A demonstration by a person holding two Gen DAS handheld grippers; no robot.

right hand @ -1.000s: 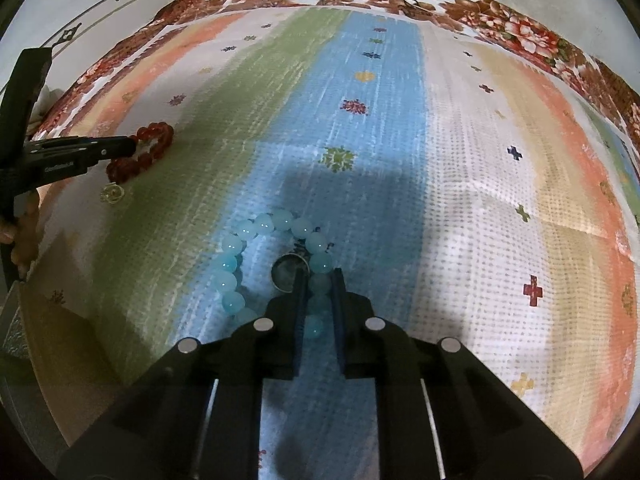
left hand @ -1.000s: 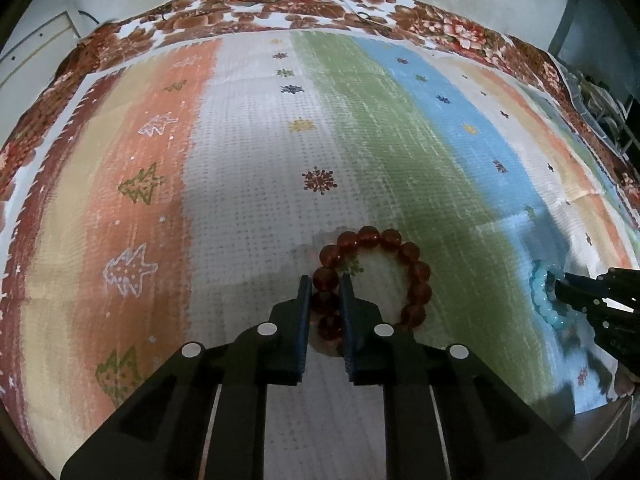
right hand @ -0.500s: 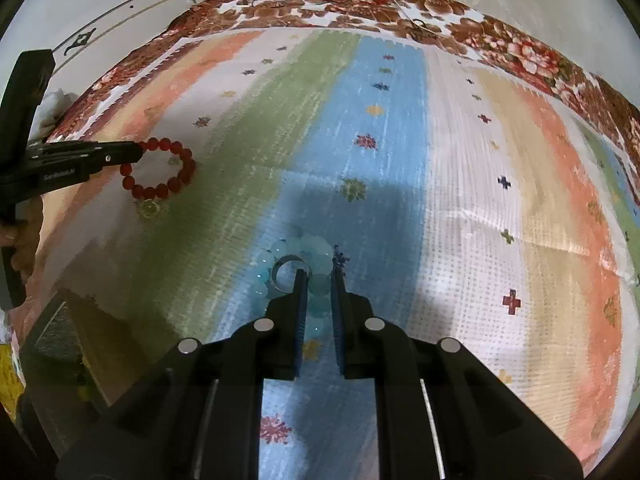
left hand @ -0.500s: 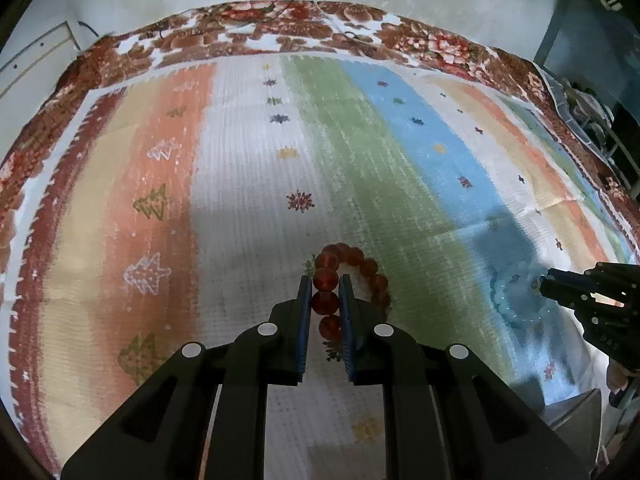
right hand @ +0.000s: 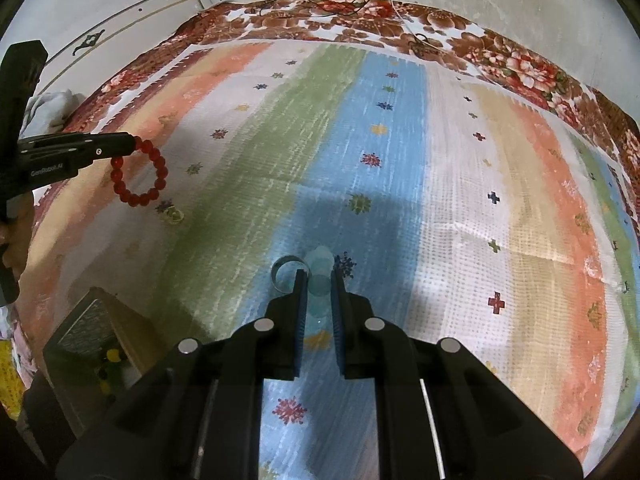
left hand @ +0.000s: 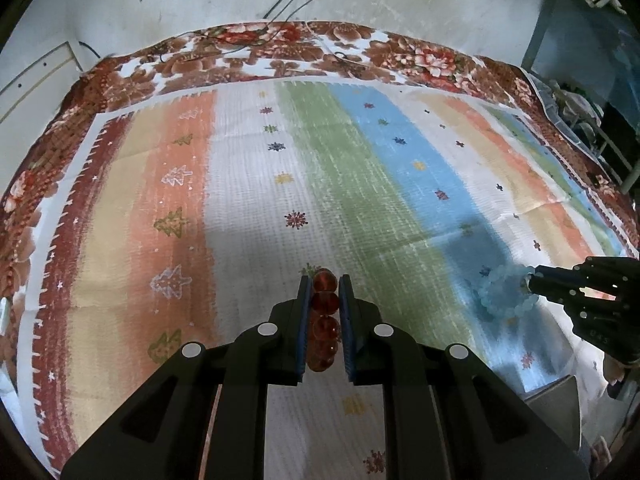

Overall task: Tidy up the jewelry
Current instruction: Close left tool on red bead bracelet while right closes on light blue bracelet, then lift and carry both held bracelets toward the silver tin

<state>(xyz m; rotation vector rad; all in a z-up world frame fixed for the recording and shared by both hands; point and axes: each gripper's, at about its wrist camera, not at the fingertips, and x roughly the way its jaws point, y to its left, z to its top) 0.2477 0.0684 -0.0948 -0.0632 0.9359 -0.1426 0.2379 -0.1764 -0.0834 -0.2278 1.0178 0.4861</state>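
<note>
My left gripper (left hand: 324,280) is shut on a red bead bracelet (left hand: 325,320) and holds it above the striped cloth; in the right wrist view the bracelet (right hand: 138,178) hangs as a loop from the left gripper's tip (right hand: 130,144). My right gripper (right hand: 319,276) is shut on a pale blue bead bracelet (right hand: 320,280), lifted off the cloth; in the left wrist view it (left hand: 502,294) hangs from the right gripper (left hand: 532,280). A silver ring (right hand: 289,276) shows just left of my right fingertips.
A striped cloth (left hand: 360,184) with a floral border covers the bed. An open wooden box (right hand: 96,332) holding small items sits at the near left edge in the right wrist view. A small gold ring (right hand: 175,213) lies on the cloth. A wall and cables stand behind.
Both grippers have risen from the cloth, each carrying its bracelet up. The red bracelet now hangs edge-on between my left fingers, the blue one between my right.
</note>
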